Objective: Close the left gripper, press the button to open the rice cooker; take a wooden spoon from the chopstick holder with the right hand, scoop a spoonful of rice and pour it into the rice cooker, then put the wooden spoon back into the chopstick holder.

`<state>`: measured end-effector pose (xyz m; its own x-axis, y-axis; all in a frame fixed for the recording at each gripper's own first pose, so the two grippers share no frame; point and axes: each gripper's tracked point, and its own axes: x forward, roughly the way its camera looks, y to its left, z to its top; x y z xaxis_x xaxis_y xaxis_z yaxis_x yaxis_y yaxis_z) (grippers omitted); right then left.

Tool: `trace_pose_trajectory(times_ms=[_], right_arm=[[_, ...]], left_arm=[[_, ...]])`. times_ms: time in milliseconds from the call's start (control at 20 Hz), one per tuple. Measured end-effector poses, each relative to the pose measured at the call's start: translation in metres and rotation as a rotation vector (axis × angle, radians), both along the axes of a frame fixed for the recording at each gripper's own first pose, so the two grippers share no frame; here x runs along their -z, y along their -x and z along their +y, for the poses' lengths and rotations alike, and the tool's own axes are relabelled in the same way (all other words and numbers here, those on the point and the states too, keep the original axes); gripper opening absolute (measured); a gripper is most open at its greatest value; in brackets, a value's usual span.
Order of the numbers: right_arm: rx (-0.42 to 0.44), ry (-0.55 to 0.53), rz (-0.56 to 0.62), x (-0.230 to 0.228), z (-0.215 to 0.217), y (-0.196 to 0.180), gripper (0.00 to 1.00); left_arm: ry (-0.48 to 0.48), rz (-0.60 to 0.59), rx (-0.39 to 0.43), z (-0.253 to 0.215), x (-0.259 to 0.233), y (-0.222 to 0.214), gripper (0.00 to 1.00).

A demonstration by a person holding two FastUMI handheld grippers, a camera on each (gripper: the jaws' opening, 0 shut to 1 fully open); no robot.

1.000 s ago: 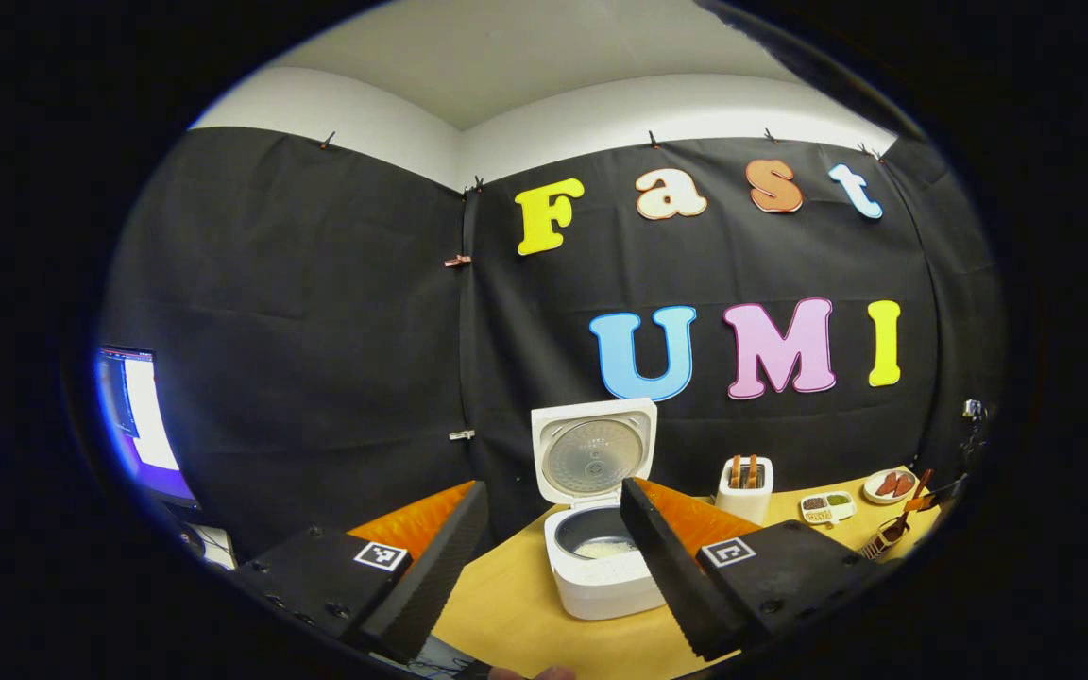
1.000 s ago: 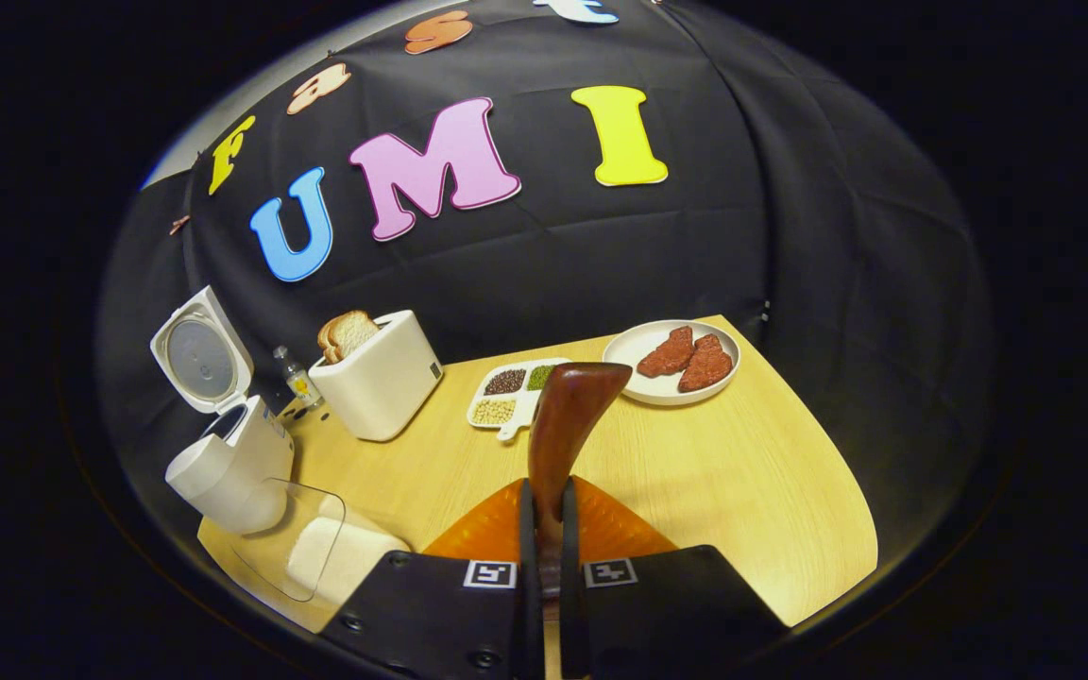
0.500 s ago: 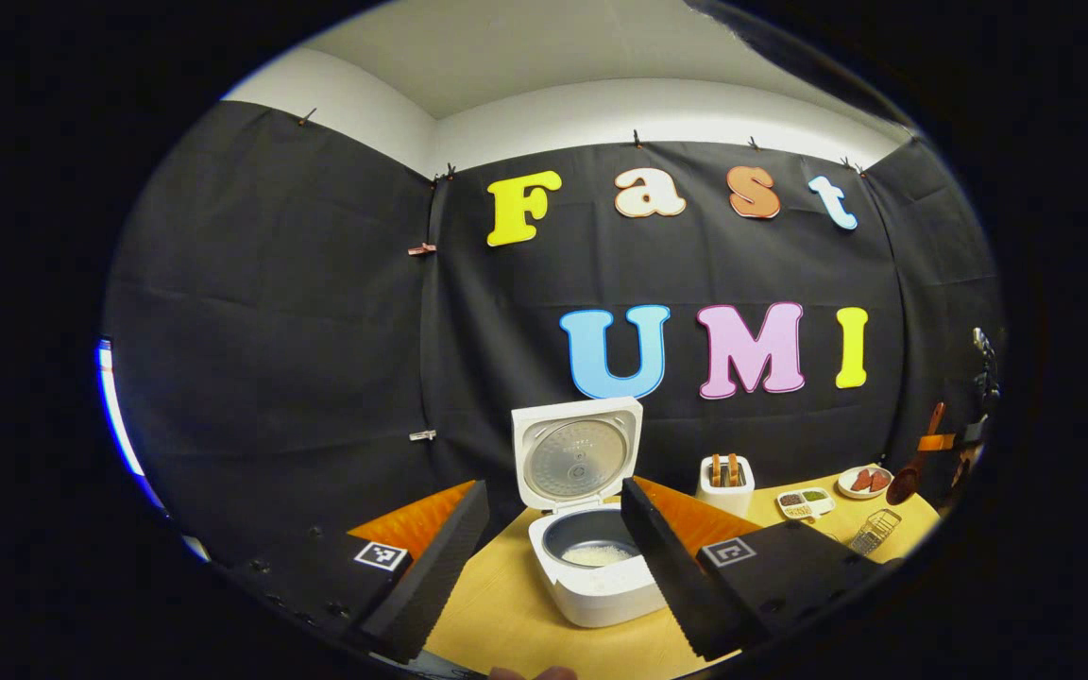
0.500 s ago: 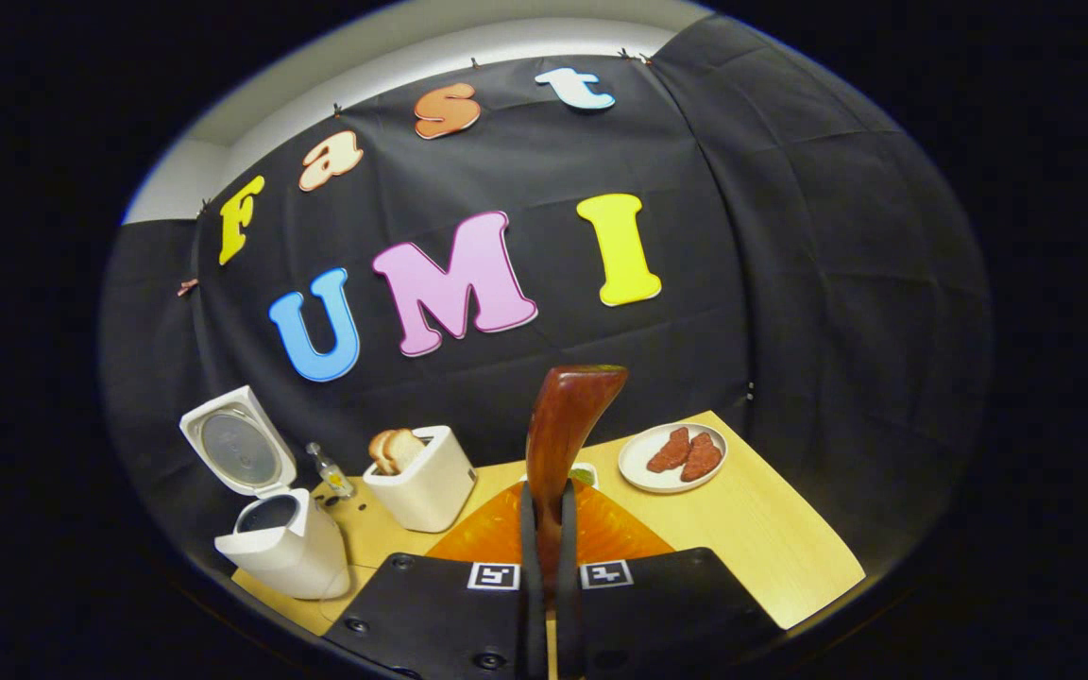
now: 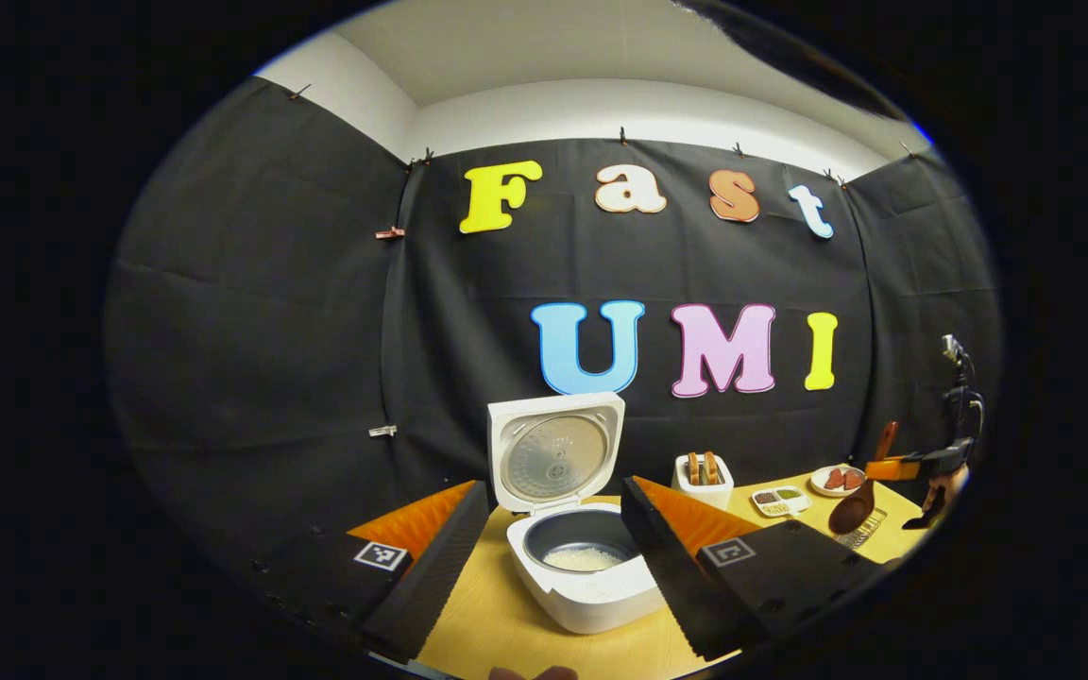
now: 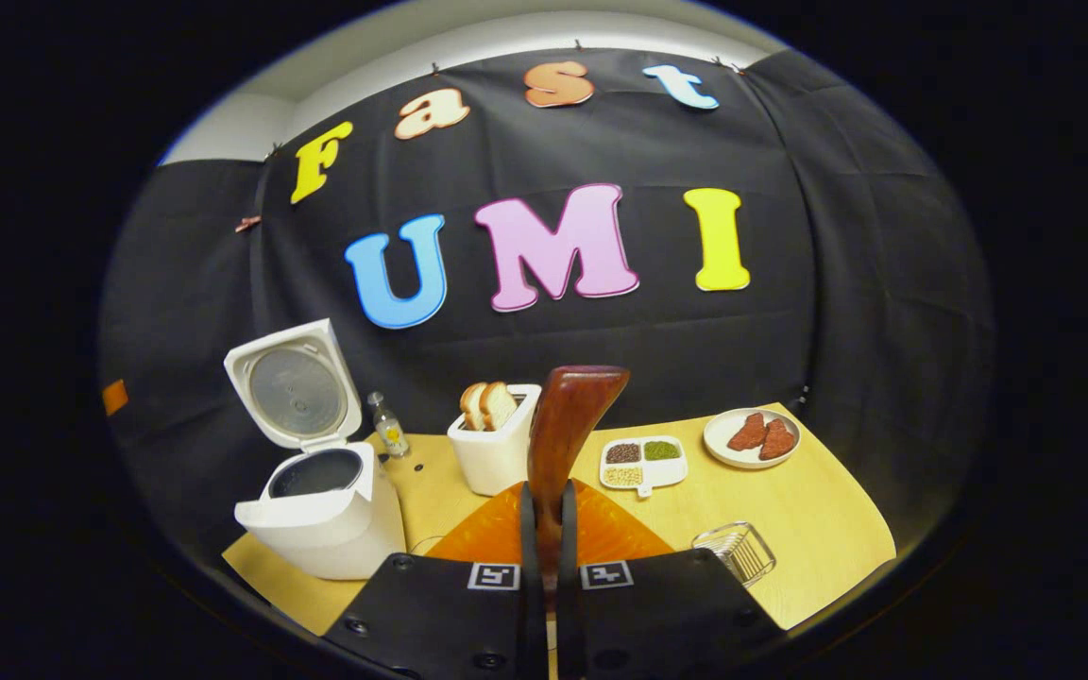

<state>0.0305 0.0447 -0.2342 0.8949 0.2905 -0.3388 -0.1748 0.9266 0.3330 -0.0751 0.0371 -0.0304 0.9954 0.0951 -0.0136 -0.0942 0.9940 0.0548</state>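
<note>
The white rice cooker [image 5: 591, 590] stands open with its lid [image 5: 555, 451] upright and rice [image 5: 582, 559] in the pot. My left gripper [image 5: 553, 491] is open, hanging in front of and above the cooker with nothing between its fingers. At the far right of the left gripper view, my right gripper [image 5: 893, 467] holds the wooden spoon [image 5: 854, 513] bowl-down just above the wire chopstick holder [image 5: 863, 538]. In the right gripper view, my right gripper [image 6: 546, 493] is shut on the wooden spoon [image 6: 568, 420]. The chopstick holder [image 6: 736, 552] lies to its lower right and the rice cooker [image 6: 322, 515] to its left.
On the wooden table [image 6: 818, 538] stand a white toaster [image 6: 495, 449] with bread, a small bottle [image 6: 387, 425], a divided seasoning tray [image 6: 643, 463] and a plate with meat [image 6: 752, 436]. The table's right edge lies just past the holder.
The right gripper with the spoon has swung and come down over the chopstick holder, which now shows in its view. The left gripper has drifted, so the cooker sits further left and lower.
</note>
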Motion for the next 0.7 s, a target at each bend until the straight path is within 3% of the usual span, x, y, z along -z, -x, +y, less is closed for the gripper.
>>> trace_pose_trajectory(times_ms=[450,600,700], right_arm=[[-0.108,0.410,0.007,0.082,0.058,-0.010,0.09],[-0.125,0.483,0.054,0.116,0.072,0.001,0.08],[-0.091,0.484,0.054,0.122,0.079,0.003,0.09]], left_arm=[[0.010,0.038,0.037,0.011,0.017,-0.016,0.97],[0.014,0.041,0.045,0.017,0.018,-0.019,0.97],[0.012,0.044,0.048,0.022,0.021,-0.018,0.97]])
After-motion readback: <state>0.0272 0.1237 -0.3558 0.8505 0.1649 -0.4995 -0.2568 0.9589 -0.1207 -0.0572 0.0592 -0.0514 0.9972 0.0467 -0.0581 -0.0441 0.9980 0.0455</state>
